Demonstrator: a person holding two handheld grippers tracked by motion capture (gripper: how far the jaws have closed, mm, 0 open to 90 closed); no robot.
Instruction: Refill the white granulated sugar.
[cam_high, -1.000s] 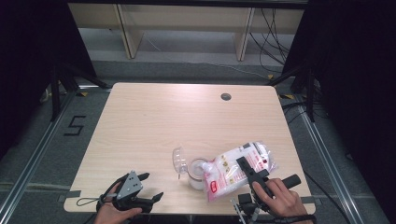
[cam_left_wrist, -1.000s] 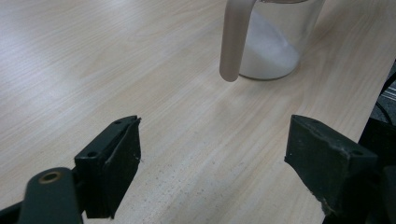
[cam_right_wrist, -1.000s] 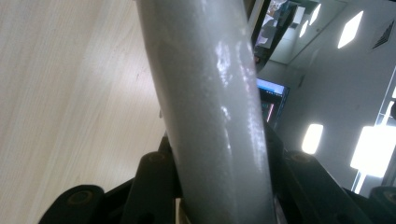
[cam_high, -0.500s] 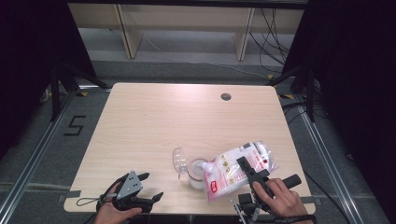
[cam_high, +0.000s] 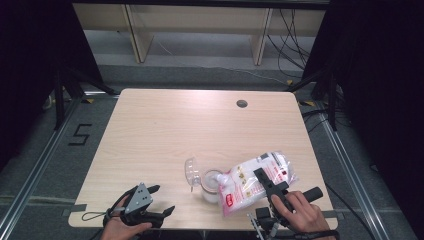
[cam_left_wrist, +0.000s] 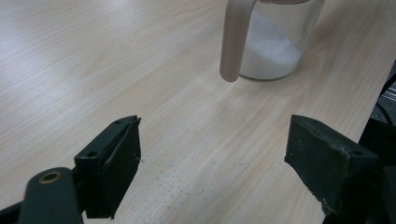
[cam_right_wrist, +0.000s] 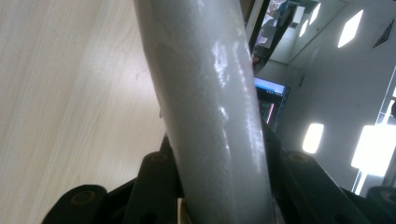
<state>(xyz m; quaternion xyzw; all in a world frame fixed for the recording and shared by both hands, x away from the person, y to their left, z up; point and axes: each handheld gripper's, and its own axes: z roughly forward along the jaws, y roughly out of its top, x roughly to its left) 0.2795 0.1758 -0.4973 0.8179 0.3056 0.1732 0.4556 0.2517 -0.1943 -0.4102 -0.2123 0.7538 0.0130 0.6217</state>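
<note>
A clear plastic bag of white powder (cam_high: 257, 181) with red print is tilted with its mouth over a clear jar (cam_high: 211, 185) near the table's front edge. My right gripper (cam_high: 264, 183) is shut on the bag, whose plastic (cam_right_wrist: 210, 116) rises between the jaws in the right gripper view. The jar (cam_left_wrist: 275, 44) holds some white powder and has a pale handle or spout (cam_left_wrist: 236, 39) on its side. My left gripper (cam_high: 159, 199) rests at the front left, open and holding nothing; its fingers (cam_left_wrist: 114, 163) stand wide apart over bare table, short of the jar.
A clear lid (cam_high: 191, 171) stands on edge just left of the jar. The wooden table (cam_high: 175, 130) has a round cable hole (cam_high: 242, 103) at the back right. Shelving and cables lie beyond the far edge.
</note>
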